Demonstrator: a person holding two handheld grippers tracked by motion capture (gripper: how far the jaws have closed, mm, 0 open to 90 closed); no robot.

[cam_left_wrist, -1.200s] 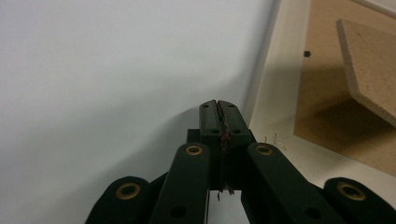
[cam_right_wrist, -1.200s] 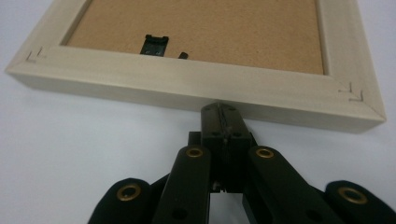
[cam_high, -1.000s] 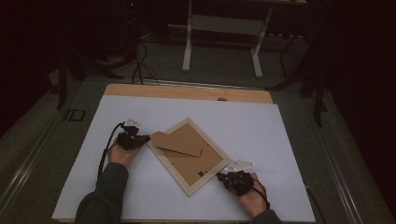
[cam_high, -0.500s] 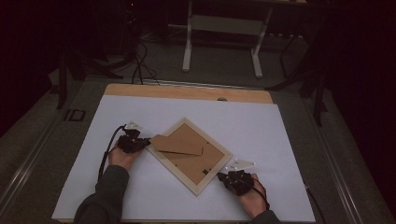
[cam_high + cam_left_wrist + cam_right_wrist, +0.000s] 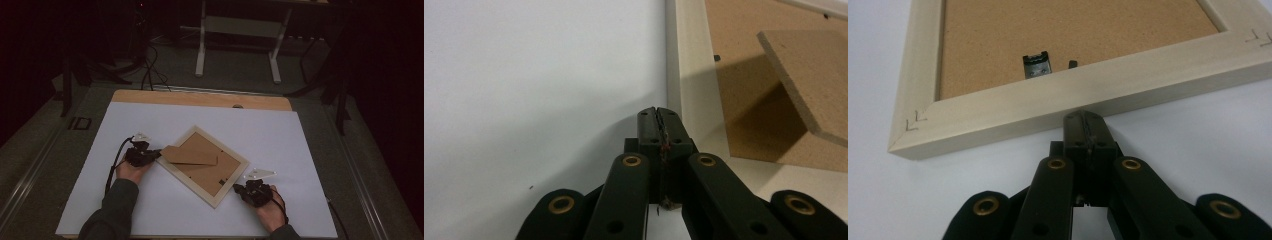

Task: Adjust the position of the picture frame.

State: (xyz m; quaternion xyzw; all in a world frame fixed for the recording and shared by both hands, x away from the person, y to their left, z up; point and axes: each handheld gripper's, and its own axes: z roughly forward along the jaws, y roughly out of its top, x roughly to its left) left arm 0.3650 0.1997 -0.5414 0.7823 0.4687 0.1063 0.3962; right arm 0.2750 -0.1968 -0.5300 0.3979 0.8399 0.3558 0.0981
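**Barely a shift at the picture frame**

Meanwhile, little had changed over the last second. The picture frame (image 5: 202, 165) lay face down and askew in the middle of the white table (image 5: 310, 150), where it was a moment before, its cardboard easel stand (image 5: 192, 155) propped up off the backing. The left gripper (image 5: 156, 154), jaws closed on nothing, had edged in beside the frame's left corner. The right gripper (image 5: 1083, 120), also closed and empty, rested its tips against the frame's near rail, probably bracing it.

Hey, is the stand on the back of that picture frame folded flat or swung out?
Swung out. In the left gripper view the brown stand tilts up off the backing board, casting a shadow beneath.
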